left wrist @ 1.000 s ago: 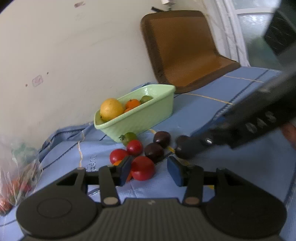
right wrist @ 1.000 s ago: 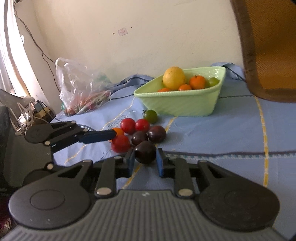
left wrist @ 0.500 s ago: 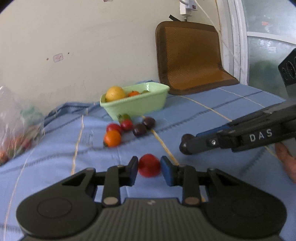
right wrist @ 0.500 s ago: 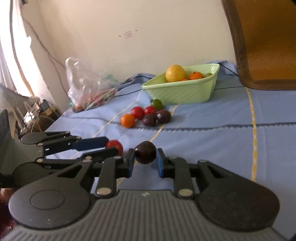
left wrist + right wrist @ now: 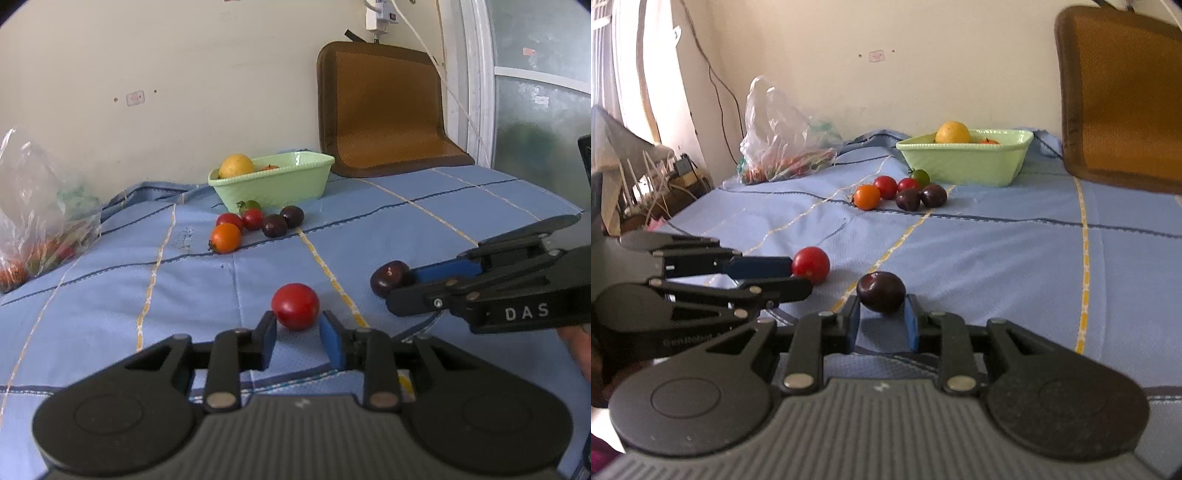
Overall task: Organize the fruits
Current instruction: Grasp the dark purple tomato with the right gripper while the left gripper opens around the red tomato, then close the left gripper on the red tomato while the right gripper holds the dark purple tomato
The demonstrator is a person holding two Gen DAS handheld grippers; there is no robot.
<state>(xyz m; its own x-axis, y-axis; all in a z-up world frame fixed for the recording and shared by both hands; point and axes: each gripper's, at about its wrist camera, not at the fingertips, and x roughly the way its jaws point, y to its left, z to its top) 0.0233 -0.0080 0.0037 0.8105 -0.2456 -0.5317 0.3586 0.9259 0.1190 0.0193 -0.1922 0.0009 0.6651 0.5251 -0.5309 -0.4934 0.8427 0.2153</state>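
Observation:
My left gripper (image 5: 296, 325) is shut on a red tomato (image 5: 295, 306), low over the blue cloth. It also shows in the right wrist view (image 5: 798, 275) with the tomato (image 5: 811, 264). My right gripper (image 5: 881, 312) is shut on a dark plum (image 5: 881, 291); in the left wrist view the plum (image 5: 390, 278) sits at its fingertips. A green bowl (image 5: 280, 183) at the back holds a yellow fruit (image 5: 236, 165) and an orange one. In front of it lie red tomatoes (image 5: 241, 219), an orange tomato (image 5: 225, 238), a green one and two dark plums (image 5: 283, 221).
A clear plastic bag (image 5: 40, 206) of produce lies at the far left. A brown cushion (image 5: 384, 110) leans on the wall at the back right. A blue checked cloth (image 5: 369, 236) covers the surface. Cables and clutter (image 5: 657, 177) sit past the left edge.
Both grippers have pulled back from the fruit pile, away from the bowl, each carrying its fruit. The left shut on the red tomato a second ago.

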